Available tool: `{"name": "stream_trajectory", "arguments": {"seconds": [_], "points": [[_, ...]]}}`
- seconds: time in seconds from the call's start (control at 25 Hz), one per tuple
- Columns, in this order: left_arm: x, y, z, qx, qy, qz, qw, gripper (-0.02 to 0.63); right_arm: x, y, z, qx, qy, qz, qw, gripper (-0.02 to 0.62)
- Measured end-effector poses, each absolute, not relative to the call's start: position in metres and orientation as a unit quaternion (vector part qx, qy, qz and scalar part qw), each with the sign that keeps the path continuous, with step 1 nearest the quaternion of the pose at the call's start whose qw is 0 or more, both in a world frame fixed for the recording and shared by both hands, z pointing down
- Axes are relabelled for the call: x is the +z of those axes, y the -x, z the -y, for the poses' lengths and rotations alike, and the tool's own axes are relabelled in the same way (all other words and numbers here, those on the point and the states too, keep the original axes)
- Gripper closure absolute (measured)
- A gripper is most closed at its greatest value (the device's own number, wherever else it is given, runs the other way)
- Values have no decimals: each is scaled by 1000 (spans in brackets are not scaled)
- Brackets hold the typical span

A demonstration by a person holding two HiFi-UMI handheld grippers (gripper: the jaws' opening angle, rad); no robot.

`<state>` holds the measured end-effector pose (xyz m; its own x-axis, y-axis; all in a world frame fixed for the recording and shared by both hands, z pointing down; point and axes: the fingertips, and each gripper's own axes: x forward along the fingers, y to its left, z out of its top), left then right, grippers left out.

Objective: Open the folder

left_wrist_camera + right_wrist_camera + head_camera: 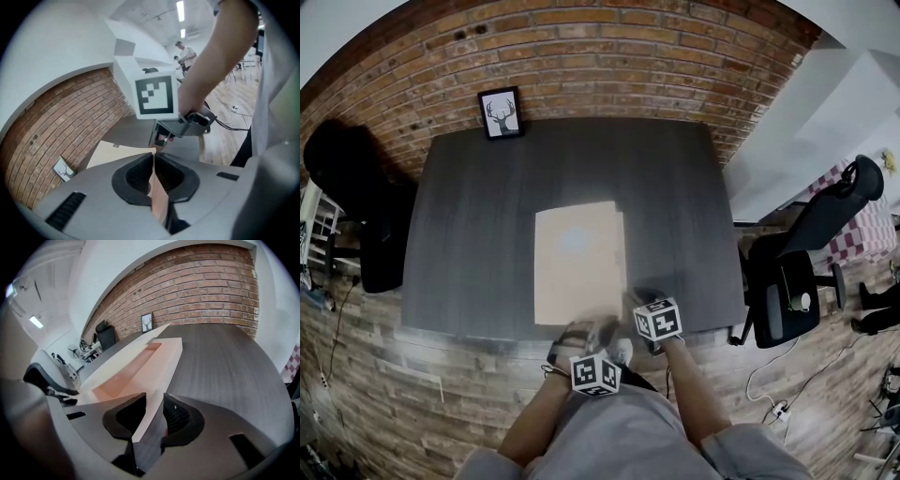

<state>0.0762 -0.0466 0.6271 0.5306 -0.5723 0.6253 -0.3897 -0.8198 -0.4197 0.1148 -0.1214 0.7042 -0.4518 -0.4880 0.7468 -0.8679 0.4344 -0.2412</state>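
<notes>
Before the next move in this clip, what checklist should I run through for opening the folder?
1. Left gripper clamped on cover: ok, jaws shut on the thin sheet.
2. Cover parted from lower sheet: ok, gap shows in the right gripper view.
3. Right gripper holding lower sheet: not ok, jaws apart, the corner sits between them unclamped.
4. Only one sheet gripped: cannot tell.
5. Room on table beyond the folder: ok, only a framed picture at the far edge.
</notes>
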Motion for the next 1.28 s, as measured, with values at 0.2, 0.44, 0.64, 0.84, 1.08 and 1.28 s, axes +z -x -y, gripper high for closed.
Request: {"name": "stream_trajectory", "arguments": {"seconds": [0.2, 0.44, 0.64, 0.84, 1.08, 1.28], "points": [[588, -61, 54, -348, 871, -329, 113, 594, 704, -116, 121, 312, -431, 791, 303, 502], [547, -25, 58, -282, 861, -412, 97, 595, 703, -117, 121, 305, -431, 791, 309, 503], [523, 12, 61, -243, 842, -475, 83, 600, 703, -118, 123, 303, -430, 792, 309, 502], [511, 53, 56, -210, 814, -539, 56, 603, 704, -115, 121, 300, -431, 792, 312, 502], [495, 110, 57, -139, 770, -622, -32, 604, 704, -115, 122, 297, -433, 791, 315, 502], [494, 166, 58, -94, 727, -675, -85, 604, 704, -114, 122, 296, -431, 790, 319, 502]]}}
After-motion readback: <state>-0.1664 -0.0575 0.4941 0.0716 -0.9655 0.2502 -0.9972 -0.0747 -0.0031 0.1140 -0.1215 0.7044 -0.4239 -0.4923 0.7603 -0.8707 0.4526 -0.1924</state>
